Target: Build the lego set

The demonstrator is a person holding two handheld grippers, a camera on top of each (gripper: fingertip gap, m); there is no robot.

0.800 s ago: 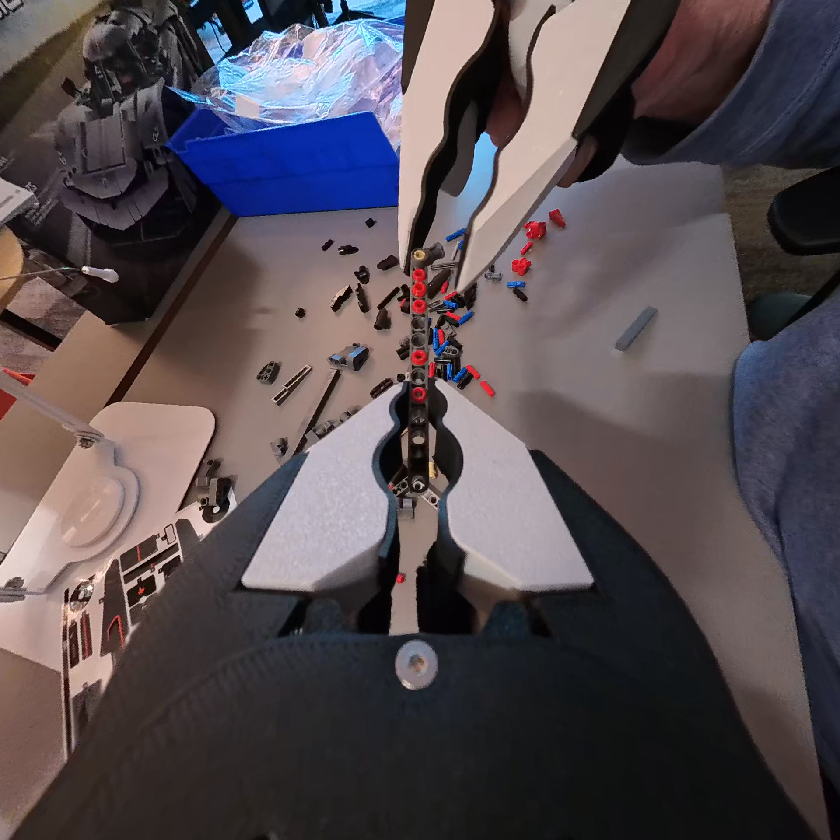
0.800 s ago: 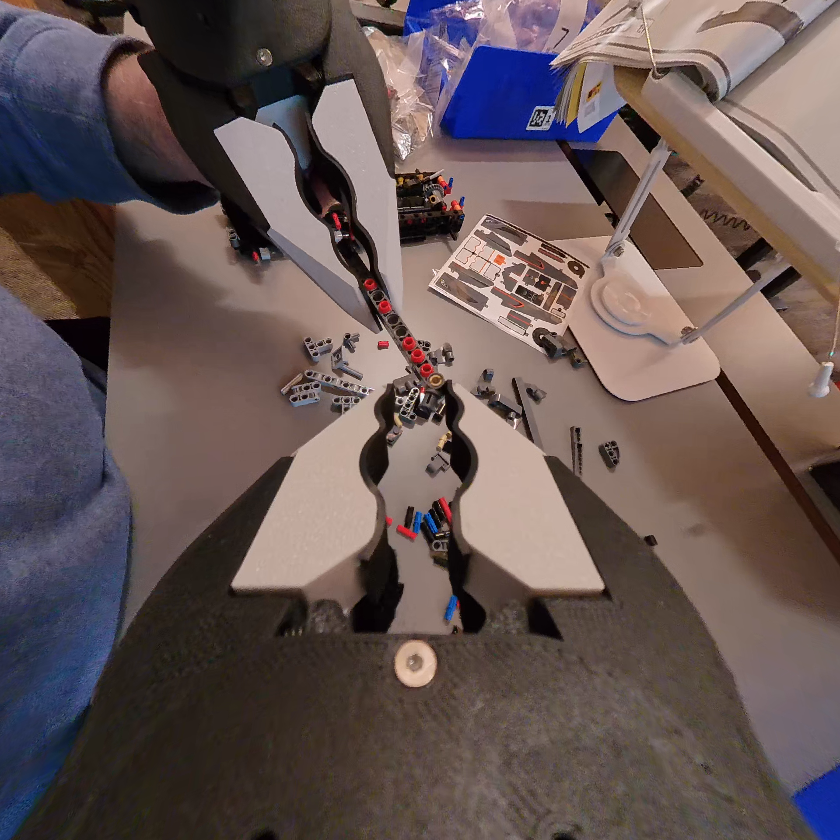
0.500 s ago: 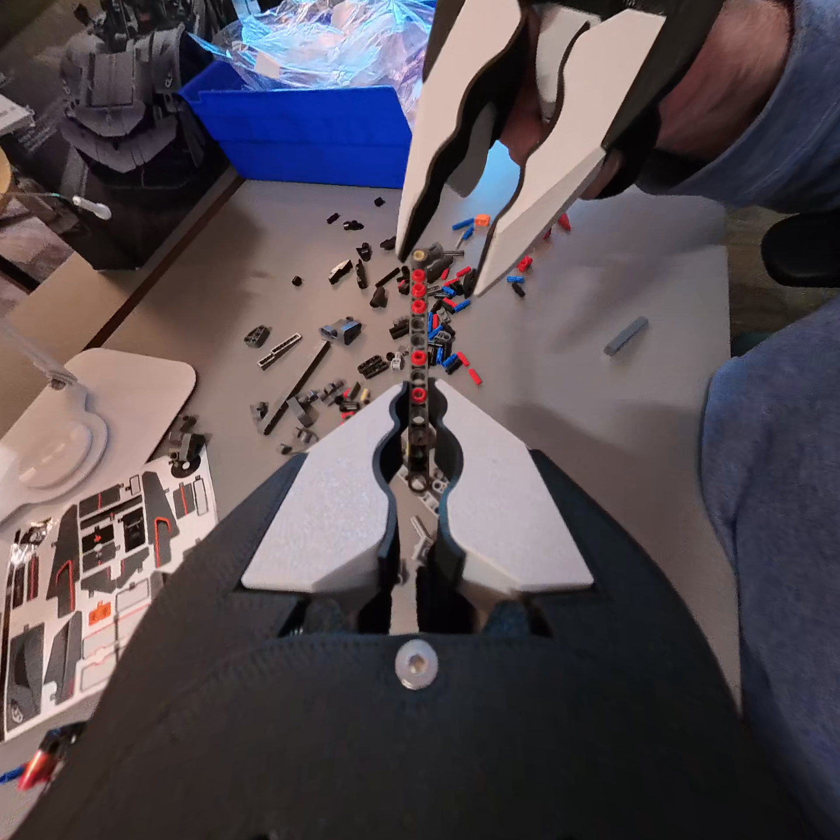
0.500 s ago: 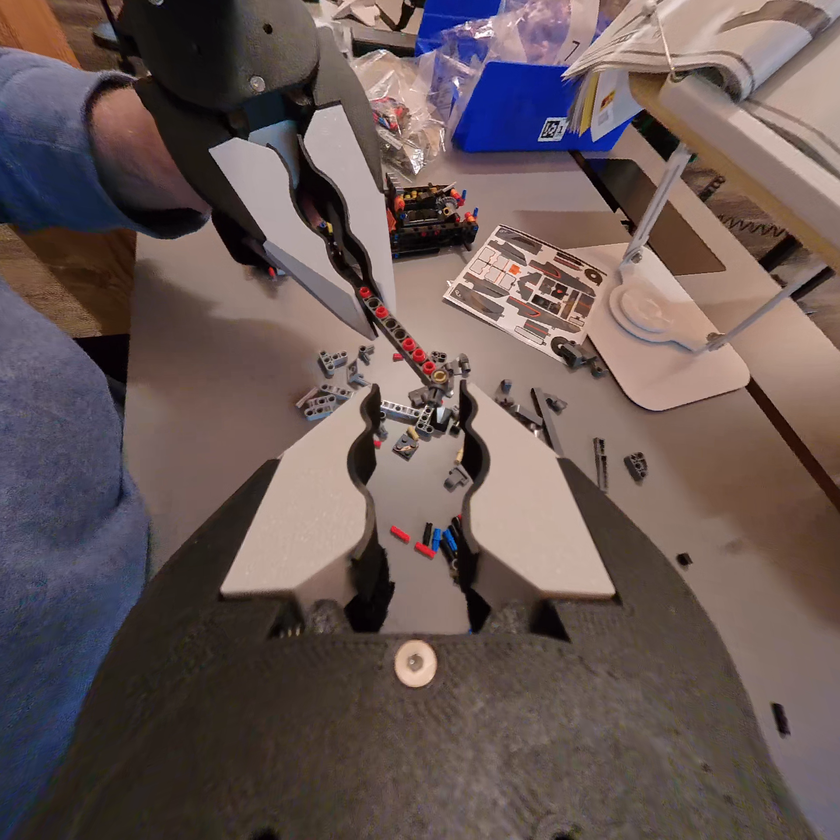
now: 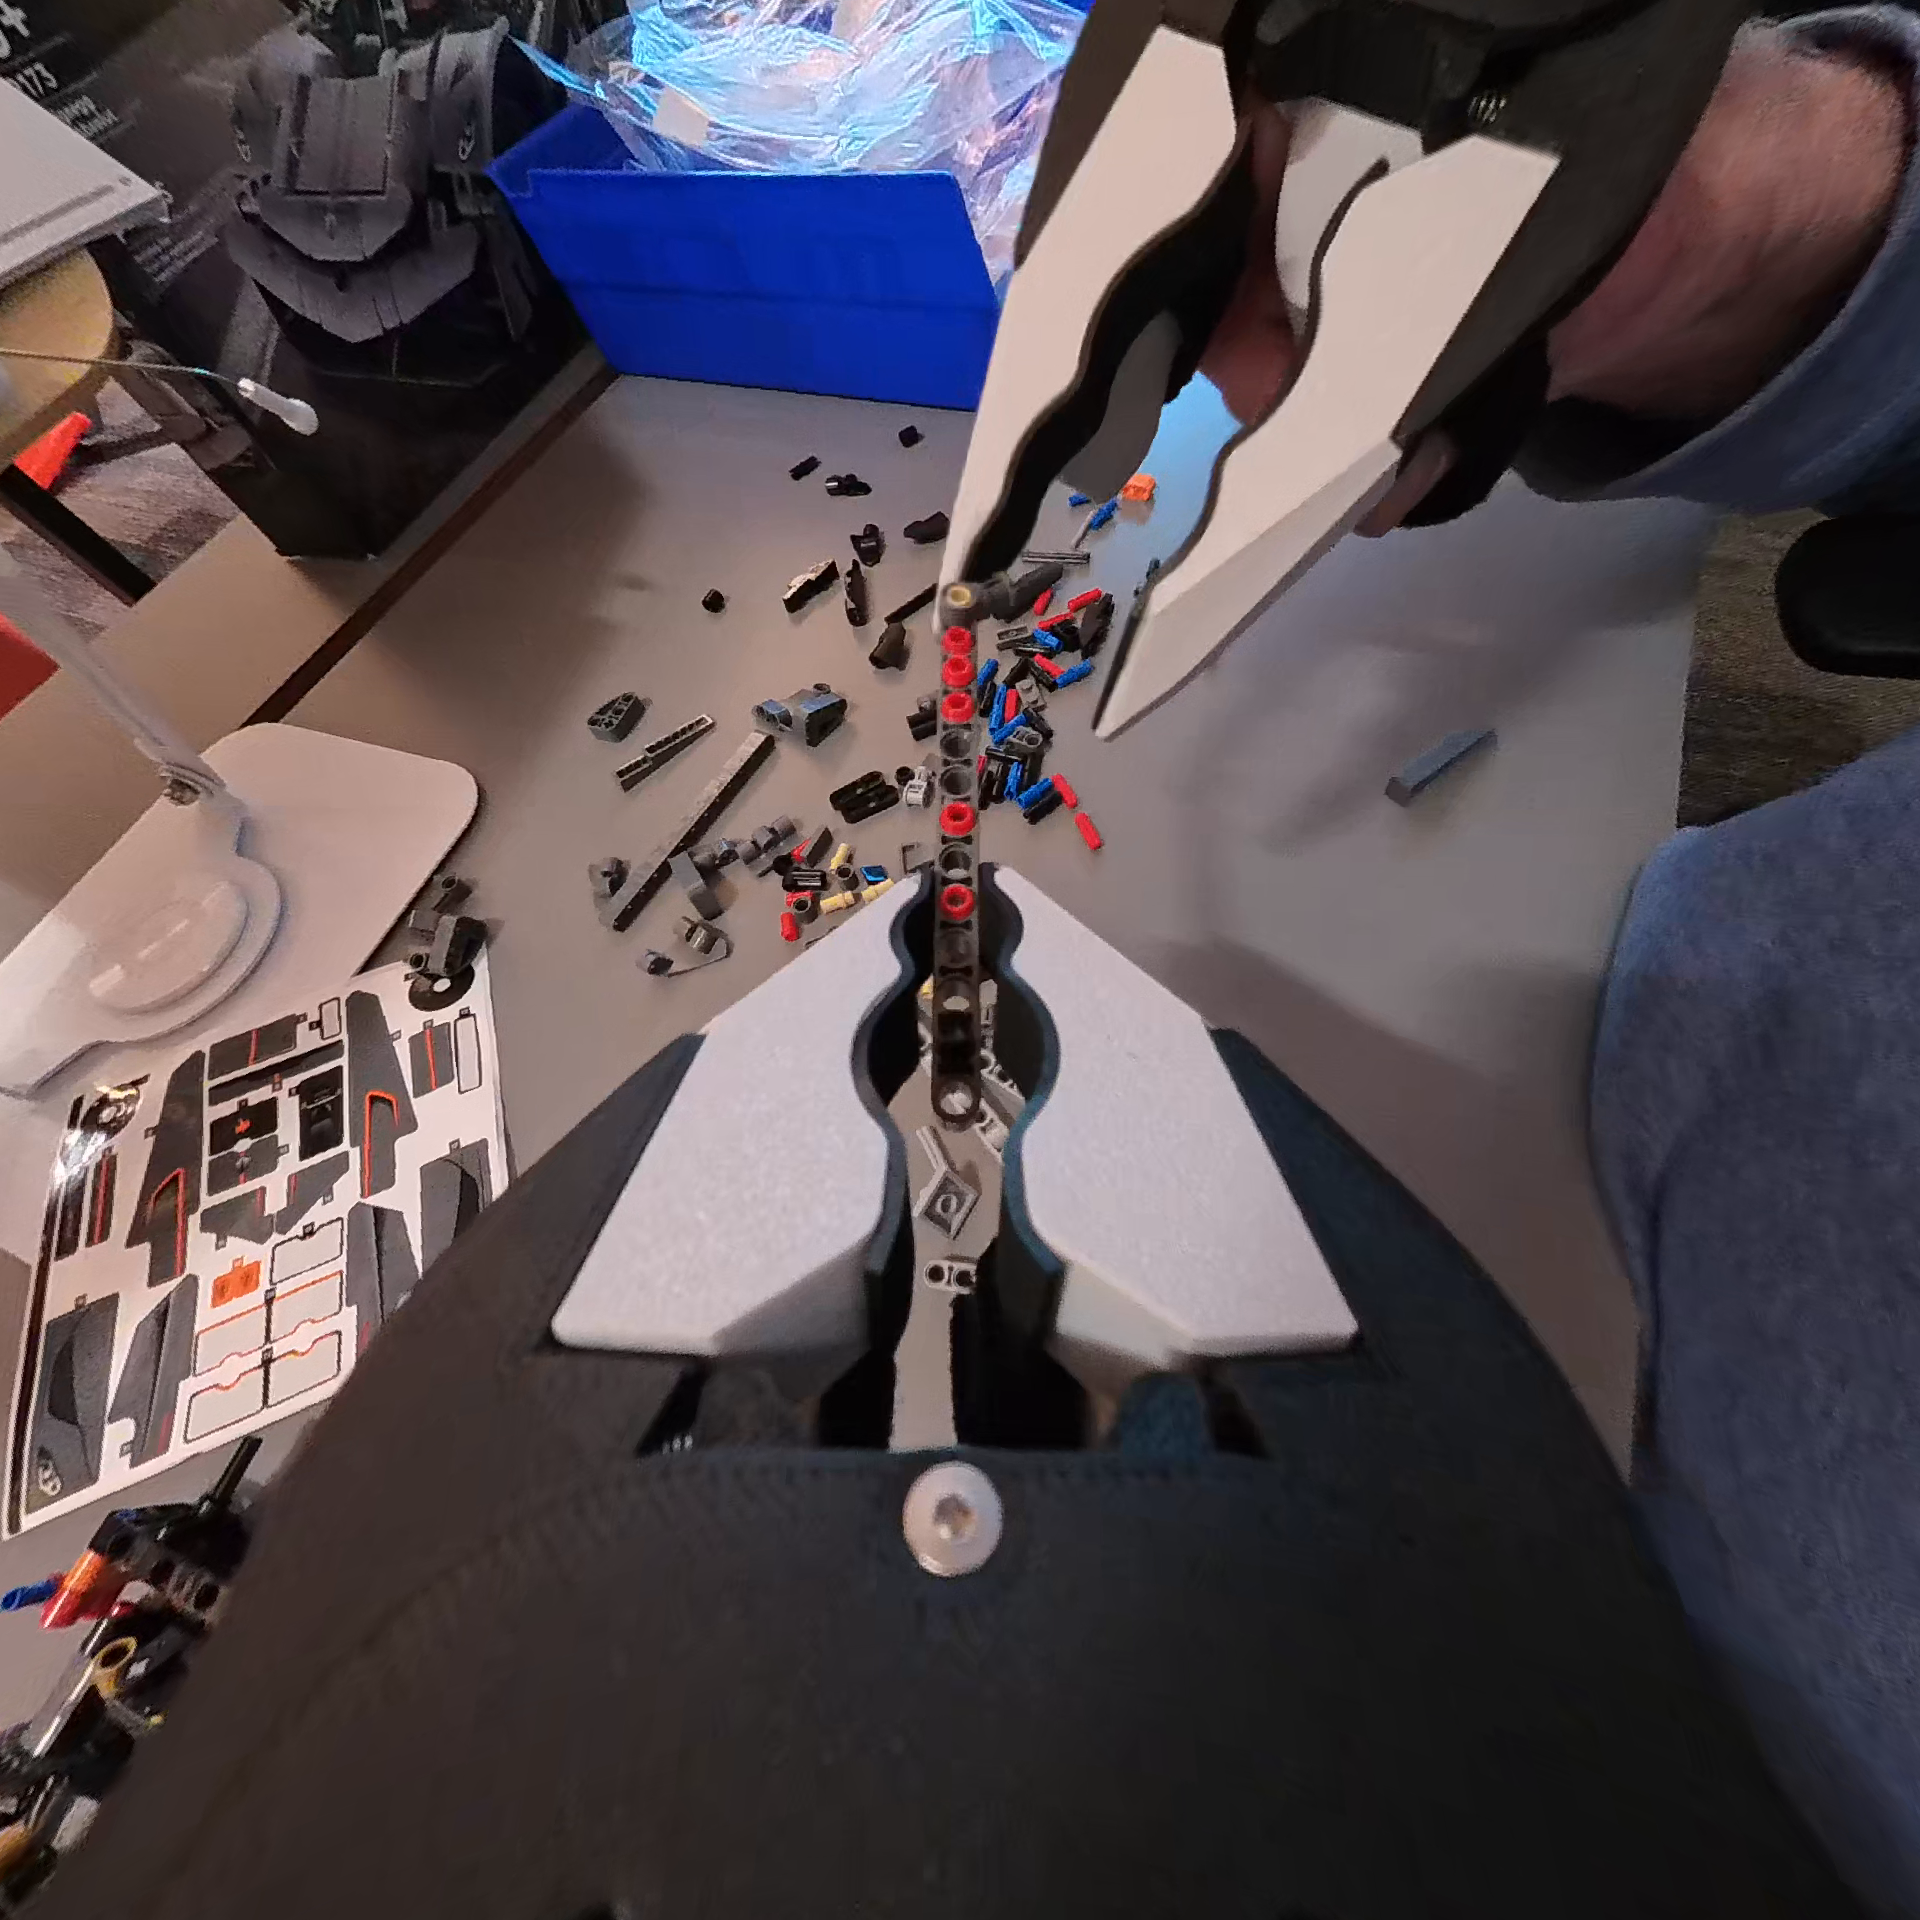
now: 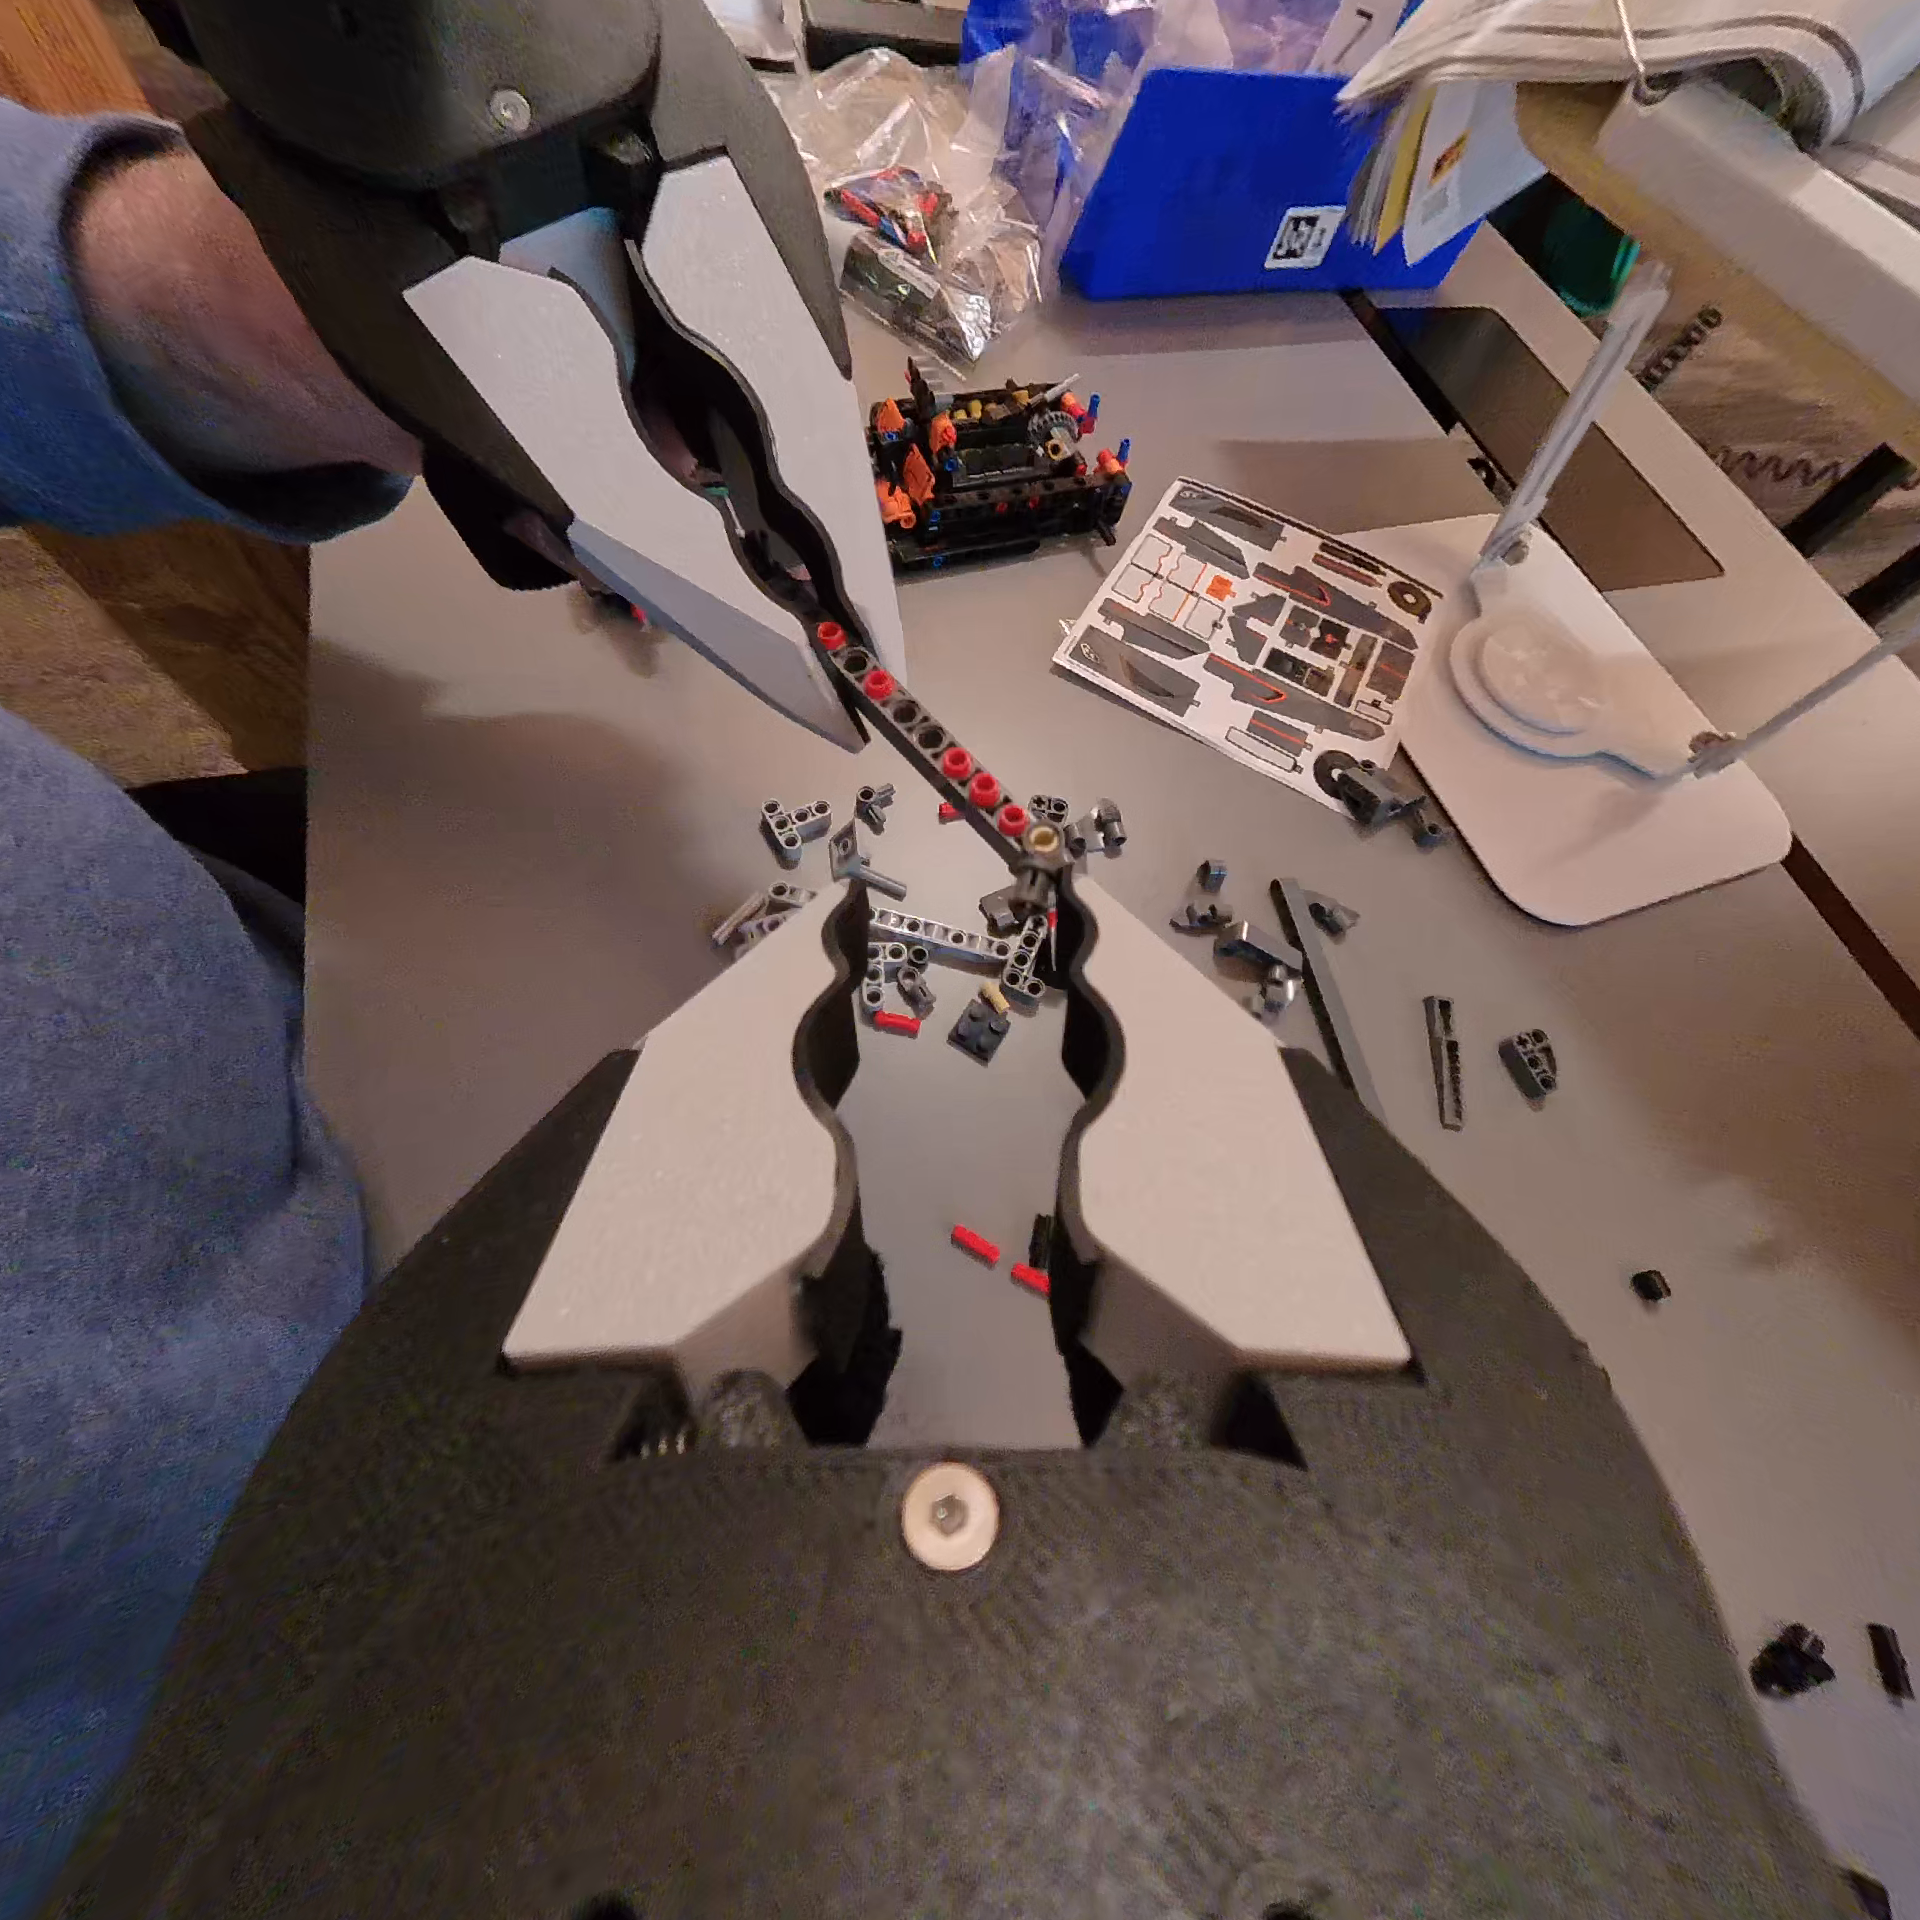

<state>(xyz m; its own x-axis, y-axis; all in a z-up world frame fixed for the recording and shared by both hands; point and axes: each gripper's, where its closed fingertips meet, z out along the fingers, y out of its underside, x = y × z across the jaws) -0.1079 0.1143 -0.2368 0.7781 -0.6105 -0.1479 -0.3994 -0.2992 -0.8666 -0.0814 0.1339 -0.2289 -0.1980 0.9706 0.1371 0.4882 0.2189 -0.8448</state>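
Long beam held out, small connector at its far tip

My left gripper (image 5: 954,894) is clamped on one end of the black beam (image 5: 956,769), which carries red pins and a tan peg, lifted above the loose parts (image 5: 1023,675) on the table (image 5: 1351,935). My right gripper (image 6: 961,909) is spread wide, one finger touching a small black connector (image 6: 1034,883) at the beam's tip. A sideways nudge there could lever the beam in my grip or knock the connector off.

Left tongs (image 6: 868,691) clamp a pinned black beam (image 6: 940,748); right tongs (image 6: 961,914) gape.
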